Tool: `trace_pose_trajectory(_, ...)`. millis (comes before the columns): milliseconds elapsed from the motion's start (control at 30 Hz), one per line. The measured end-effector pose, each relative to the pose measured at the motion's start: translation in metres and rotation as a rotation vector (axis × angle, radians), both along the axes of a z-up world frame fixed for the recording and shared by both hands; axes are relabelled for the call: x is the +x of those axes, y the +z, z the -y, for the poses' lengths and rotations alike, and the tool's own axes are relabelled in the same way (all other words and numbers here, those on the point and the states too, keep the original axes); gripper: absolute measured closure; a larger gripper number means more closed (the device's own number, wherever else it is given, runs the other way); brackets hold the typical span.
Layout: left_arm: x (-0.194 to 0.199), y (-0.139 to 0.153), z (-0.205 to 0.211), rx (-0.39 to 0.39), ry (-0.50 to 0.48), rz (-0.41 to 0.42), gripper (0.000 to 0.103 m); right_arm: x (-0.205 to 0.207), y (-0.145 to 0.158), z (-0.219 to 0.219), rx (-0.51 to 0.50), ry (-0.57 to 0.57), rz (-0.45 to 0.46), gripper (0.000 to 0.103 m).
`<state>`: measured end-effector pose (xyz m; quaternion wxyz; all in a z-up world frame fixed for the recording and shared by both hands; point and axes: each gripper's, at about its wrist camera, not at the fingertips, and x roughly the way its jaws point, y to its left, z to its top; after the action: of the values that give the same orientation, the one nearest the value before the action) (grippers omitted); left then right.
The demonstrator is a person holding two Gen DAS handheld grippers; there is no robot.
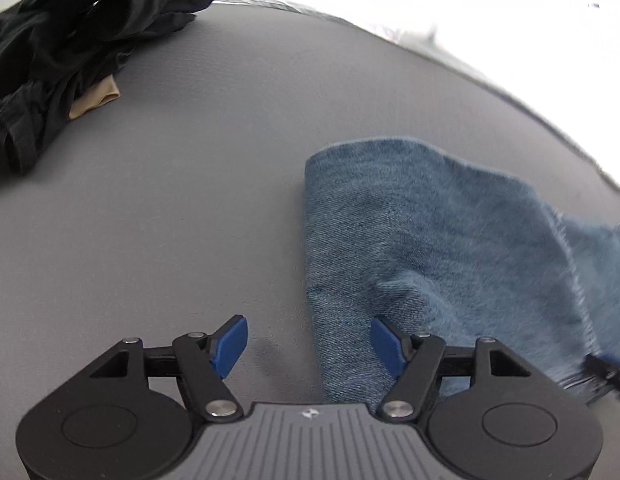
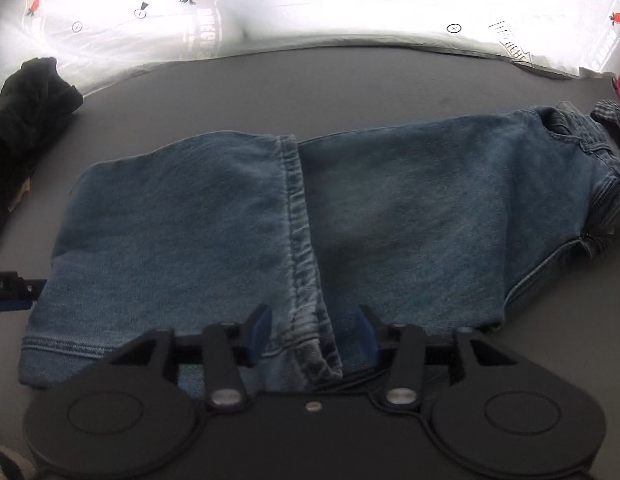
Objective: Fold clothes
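Note:
A pair of blue jeans lies folded on the grey table, the leg ends doubled back over the thighs with a hem seam running down the middle. My right gripper is open, its jaws either side of the hem's near end. In the left wrist view the folded end of the jeans lies at the right. My left gripper is open over the jeans' left edge, holding nothing. The other gripper's tip shows at the right edge.
A heap of black clothes with a beige piece under it lies at the far left, also in the right wrist view. A white printed sheet lies along the back. Checked and pink fabric sits at far right.

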<state>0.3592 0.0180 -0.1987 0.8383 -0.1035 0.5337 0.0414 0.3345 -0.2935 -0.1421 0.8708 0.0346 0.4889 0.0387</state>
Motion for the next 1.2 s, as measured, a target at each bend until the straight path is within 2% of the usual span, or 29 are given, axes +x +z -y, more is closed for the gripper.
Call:
trace_pose_trajectory(100,0.005,-0.011,0.007,0.064,-0.005,-0.010,0.020,0.003,0.002,0.010,0.002,-0.007,0.025,0.051)
trace_pose_trajectory(167,0.006,-0.015,0.011,0.107,-0.004,-0.004,0.013,0.006,0.002,0.014,0.002,-0.001,0.036,0.043)
trace_pose_trajectory(200,0.006,-0.016,0.012,0.121,0.006,-0.004,0.005,0.010,-0.001,0.011,-0.005,0.014,0.038,0.040)
trace_pose_trajectory(233,0.005,-0.017,0.011,0.131,0.018,-0.004,0.002,0.013,-0.003,0.010,-0.018,0.033,0.039,0.031)
trace_pose_trajectory(267,0.005,-0.017,0.011,0.141,0.030,-0.005,0.001,0.015,-0.005,0.011,-0.032,0.052,0.040,0.024)
trace_pose_trajectory(367,0.001,-0.012,0.011,0.144,0.078,-0.003,0.002,0.030,-0.006,0.017,-0.023,0.096,0.057,0.017)
trace_pose_trajectory(433,-0.003,-0.003,0.021,0.201,0.068,0.026,0.002,0.038,-0.005,0.027,0.011,0.107,0.074,0.011)
trace_pose_trajectory(467,-0.004,0.004,0.028,0.237,0.053,0.051,0.002,0.041,-0.005,0.033,0.031,0.110,0.082,0.006)
trace_pose_trajectory(567,-0.006,0.029,0.056,0.319,-0.032,0.158,0.002,0.047,-0.004,0.055,0.073,0.062,0.126,0.004)
trace_pose_trajectory(633,-0.001,0.042,0.080,0.336,-0.136,0.212,0.002,0.046,-0.003,0.075,0.099,0.008,0.150,0.002)
trace_pose_trajectory(733,0.010,0.049,0.121,0.300,-0.308,0.232,0.002,0.041,-0.005,0.105,0.134,-0.103,0.180,0.001)
trace_pose_trajectory(833,0.027,0.040,0.158,0.242,-0.464,0.187,0.002,0.024,-0.010,0.140,0.166,-0.233,0.213,0.001)
trace_pose_trajectory(933,0.046,0.026,0.188,0.181,-0.557,0.116,0.002,0.005,-0.015,0.174,0.193,-0.370,0.247,0.000)
trace_pose_trajectory(1033,0.070,0.007,0.209,0.132,-0.557,-0.009,0.002,-0.014,-0.022,0.205,0.222,-0.488,0.275,0.000)
trace_pose_trajectory(1067,0.077,-0.001,0.215,0.141,-0.546,-0.053,0.001,-0.018,-0.025,0.213,0.232,-0.517,0.278,0.000)
trace_pose_trajectory(1200,0.094,-0.010,0.217,0.120,-0.536,-0.136,0.000,-0.023,-0.041,0.242,0.278,-0.613,0.285,0.000)
